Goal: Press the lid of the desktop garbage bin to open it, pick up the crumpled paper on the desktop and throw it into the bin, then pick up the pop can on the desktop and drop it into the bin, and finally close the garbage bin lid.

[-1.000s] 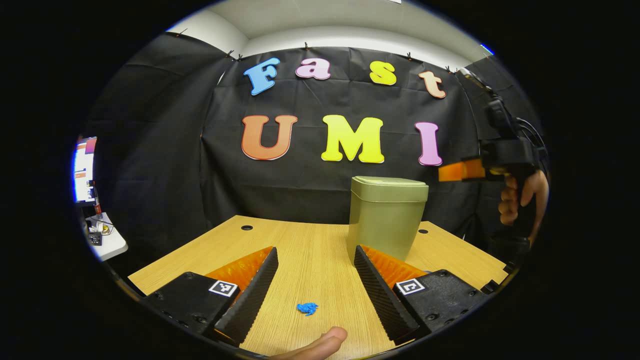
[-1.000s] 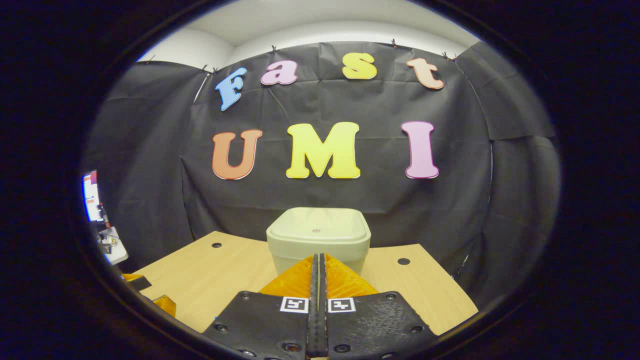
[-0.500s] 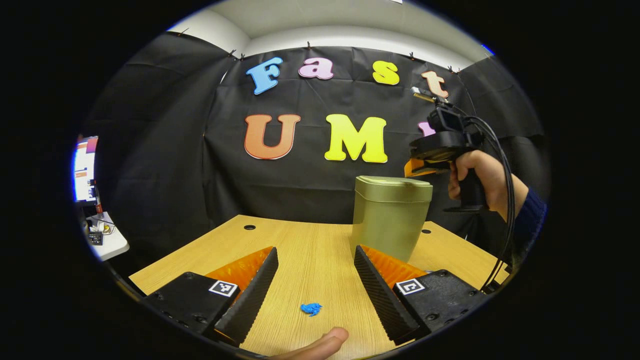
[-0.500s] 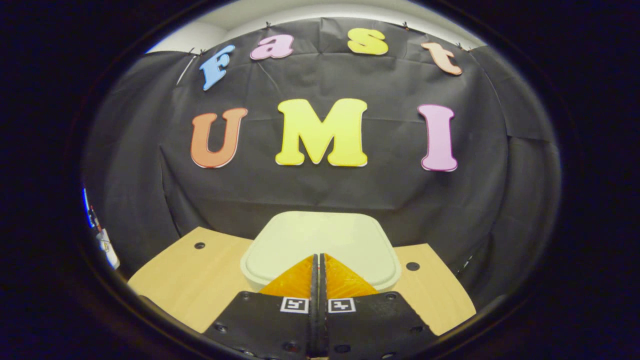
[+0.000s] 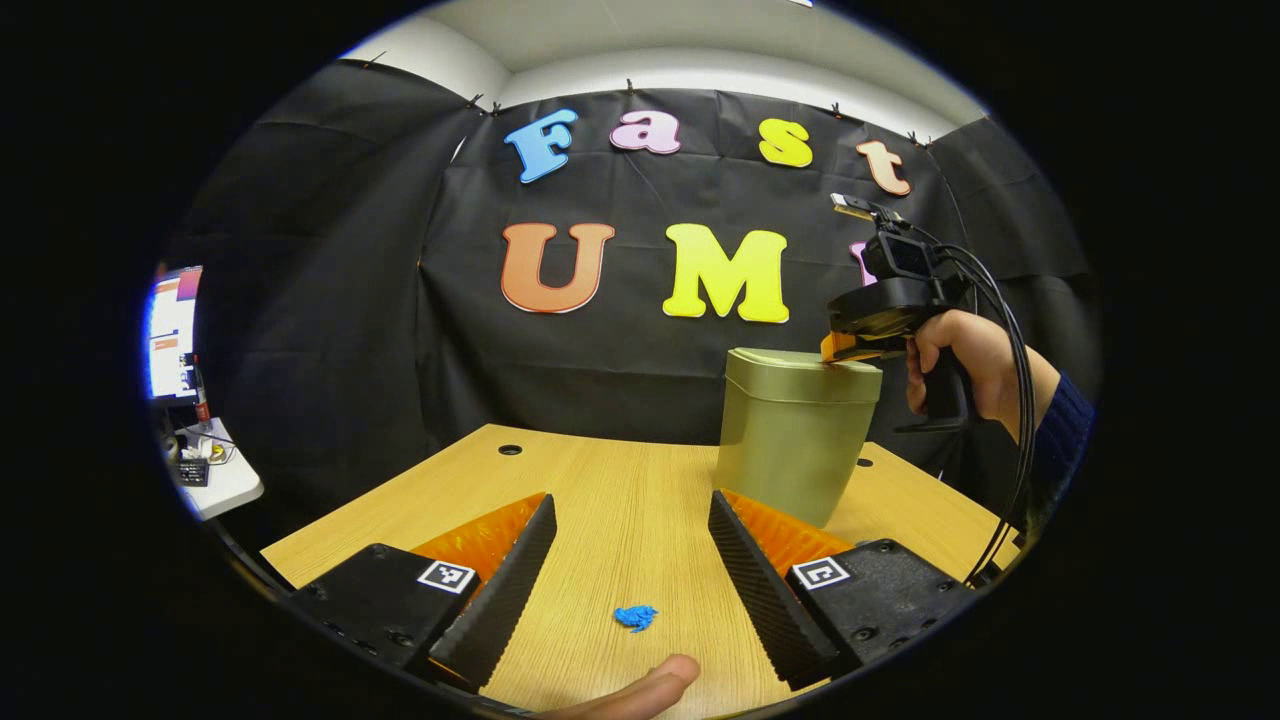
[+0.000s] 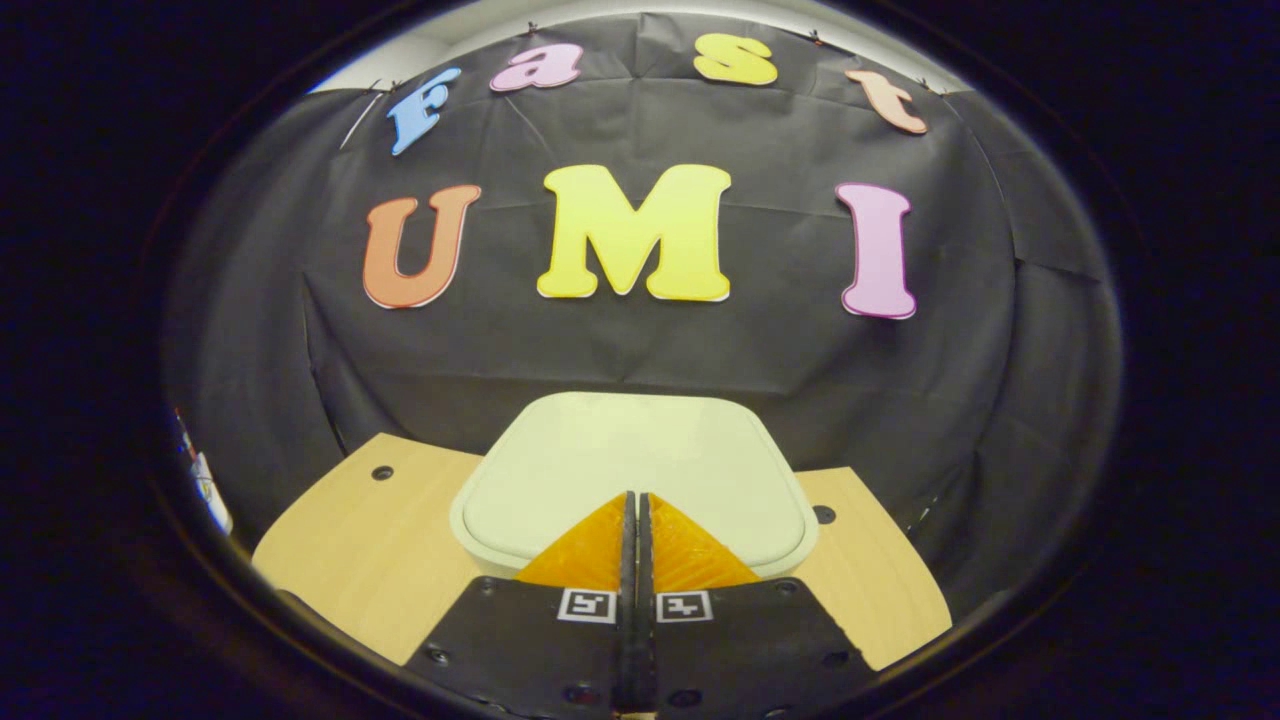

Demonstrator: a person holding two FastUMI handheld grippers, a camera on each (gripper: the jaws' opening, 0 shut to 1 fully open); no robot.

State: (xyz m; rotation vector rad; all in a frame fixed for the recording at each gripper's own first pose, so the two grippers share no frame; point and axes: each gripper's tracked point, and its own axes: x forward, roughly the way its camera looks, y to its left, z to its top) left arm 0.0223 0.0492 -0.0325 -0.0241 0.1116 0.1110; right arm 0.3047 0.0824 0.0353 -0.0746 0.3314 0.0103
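My right gripper (image 6: pixel 634 500) has its fingers pressed together with nothing between them, tips resting on the near edge of the garbage bin lid (image 6: pixel 630 460), which lies flat and shut just ahead. From my left gripper view, that same right gripper (image 5: pixel 845 348) touches the lid's (image 5: pixel 803 362) far right corner, my hand (image 5: pixel 965 365) wrapped on its handle, cables looping down beside it. My left gripper (image 5: pixel 632 560) hangs wide apart and empty above the wooden desktop (image 5: pixel 600 490). A small blue crumpled paper (image 5: pixel 635 617) lies between its fingers, low and near. The garbage bin (image 5: pixel 795 440) stands just beyond my left gripper's right finger (image 5: pixel 760 575), partly behind it. A fingertip (image 5: pixel 640 690) shows at the bottom edge.
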